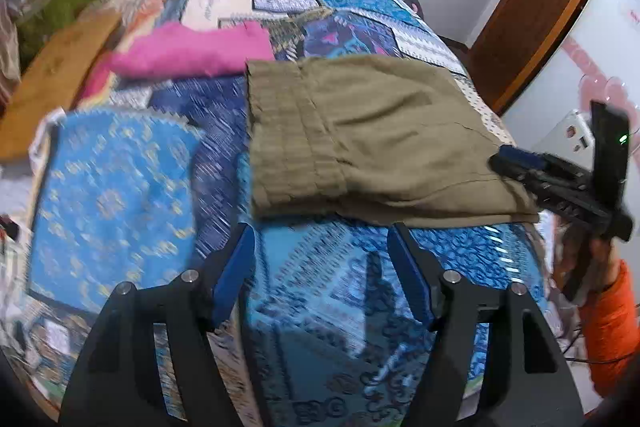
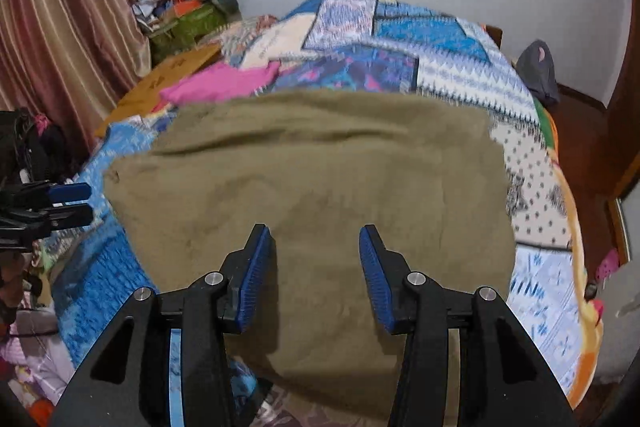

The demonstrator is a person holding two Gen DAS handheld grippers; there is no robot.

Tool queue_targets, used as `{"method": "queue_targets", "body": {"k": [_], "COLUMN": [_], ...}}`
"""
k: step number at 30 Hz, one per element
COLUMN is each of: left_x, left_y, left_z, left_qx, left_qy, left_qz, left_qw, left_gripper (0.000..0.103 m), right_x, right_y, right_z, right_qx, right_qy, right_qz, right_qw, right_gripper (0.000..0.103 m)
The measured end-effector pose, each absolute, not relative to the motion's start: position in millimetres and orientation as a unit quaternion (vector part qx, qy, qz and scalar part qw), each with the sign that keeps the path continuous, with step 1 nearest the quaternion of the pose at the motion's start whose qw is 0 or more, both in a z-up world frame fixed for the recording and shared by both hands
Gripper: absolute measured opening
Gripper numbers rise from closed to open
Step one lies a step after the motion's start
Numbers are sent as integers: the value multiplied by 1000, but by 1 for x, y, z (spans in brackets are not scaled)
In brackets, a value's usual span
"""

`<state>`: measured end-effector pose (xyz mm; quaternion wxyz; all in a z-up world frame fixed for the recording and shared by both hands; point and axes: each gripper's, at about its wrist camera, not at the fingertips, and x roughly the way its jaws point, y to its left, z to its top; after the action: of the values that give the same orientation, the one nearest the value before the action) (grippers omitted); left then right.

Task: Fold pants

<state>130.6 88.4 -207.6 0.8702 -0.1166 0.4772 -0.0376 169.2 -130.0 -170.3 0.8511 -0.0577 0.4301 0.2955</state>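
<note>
A folded pink cloth is seen at left on the blue patchwork-quilted bed, the folded khaki pants lie mid-bed, and the left hand-held gripper and right hand-held gripper are held open, empty.

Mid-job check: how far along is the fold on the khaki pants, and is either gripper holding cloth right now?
Mostly done, it seems: the khaki pants lie as a compact layered stack on the patchwork bedspread, waistband edges lined up at one side. Nothing is in hand: the left gripper is open over bare bedspread, and the right gripper is open above the pants, clamping nothing. Left: perhaps one more fold or smoothing; I cannot tell whether that is intended.
</note>
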Motion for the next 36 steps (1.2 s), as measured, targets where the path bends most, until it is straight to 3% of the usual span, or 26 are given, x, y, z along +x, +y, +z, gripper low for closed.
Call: {"method": "queue_targets", "body": {"k": [14,22,24,29,31,36], "left_x": [140,169,175,192,199,208], "left_y": [107,115,113,112,113,109], "left_z": [-227,-242,-243,-247,-246,-238], "left_qx": [-298,-339,-342,-336,-336,-294], "left_qy": [457,472,469,471,473,469], "left_qz": [-81,-61,-63,-46,-43,-23], "left_qw": [834,812,812,814,814,833], "left_gripper": [72,80,87,87,82,52], "right_x": [160,158,158,161,161,163], "right_y": [-131,-130,-130,-133,-133,-133], "right_z": [-177,-177,-178,-179,-179,-180], "right_qx": [-65,-68,-68,-60,-58,-52], "right_qy": [421,416,415,417,417,419], "right_qz": [297,300,301,309,310,309], "right_qw": [854,856,856,853,853,852], "right_gripper": [45,45,45,45,45,46]}}
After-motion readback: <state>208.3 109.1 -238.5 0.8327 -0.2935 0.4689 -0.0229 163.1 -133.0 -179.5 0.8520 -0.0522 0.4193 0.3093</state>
